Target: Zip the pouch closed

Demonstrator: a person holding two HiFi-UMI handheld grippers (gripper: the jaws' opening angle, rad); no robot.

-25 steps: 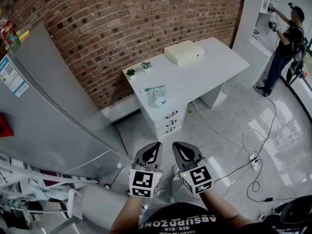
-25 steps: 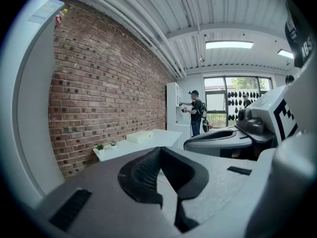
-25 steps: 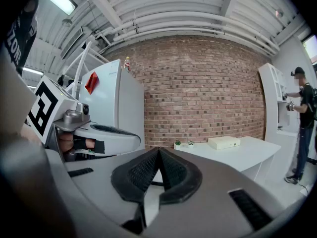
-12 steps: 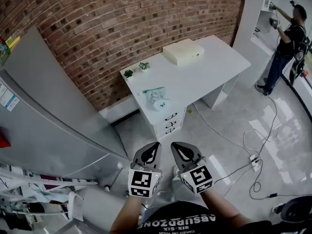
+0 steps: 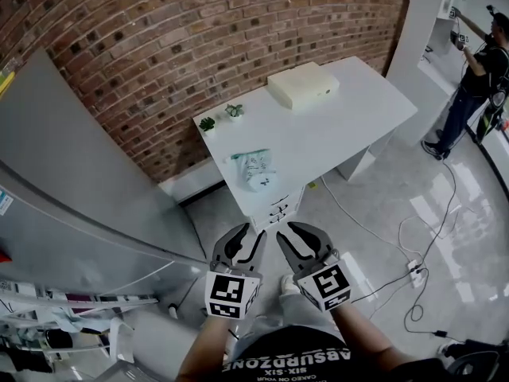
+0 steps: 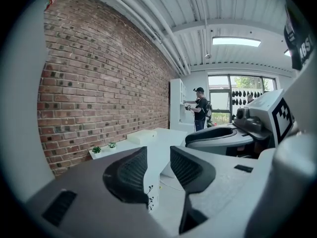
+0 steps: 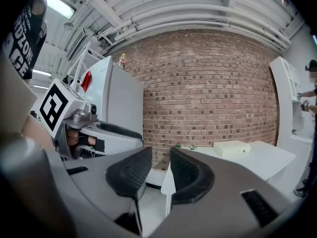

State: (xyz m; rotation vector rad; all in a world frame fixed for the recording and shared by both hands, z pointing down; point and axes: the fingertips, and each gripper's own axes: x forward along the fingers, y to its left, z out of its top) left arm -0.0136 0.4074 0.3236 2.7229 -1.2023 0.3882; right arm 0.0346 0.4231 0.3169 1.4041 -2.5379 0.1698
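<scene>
Brick wall [image 5: 199, 38]: runs behind the table; the frame cuts it off at the top.
Floor [image 5: 374, 213]: glossy and bare between the person and the table's near end; loose cables [image 5: 413, 269] trail across it to the right.
Tall grey unit [image 5: 71, 189]: stands left of the table, cut off by the left edge.
Table [image 5: 342, 126]: white, its long back edge against the wall; the drawers under its near end are mostly hidden by the top.
Second person [image 5: 481, 70]: at the shelves beyond the table's far end, partly out of frame.
Left gripper [image 5: 249, 233]: held over the floor, well short of the table, jaws opening with nothing between them [image 6: 158, 165].
Right gripper [image 5: 290, 233]: just beside the left one, jaws likewise opening on empty air [image 7: 161, 170].
White box [image 5: 303, 84]: near the back edge.
Pouch [image 5: 256, 168]: lies at the table's near end; its zip is too small to read.
Two small plants [image 5: 207, 123]: at the near back corner.
</scene>
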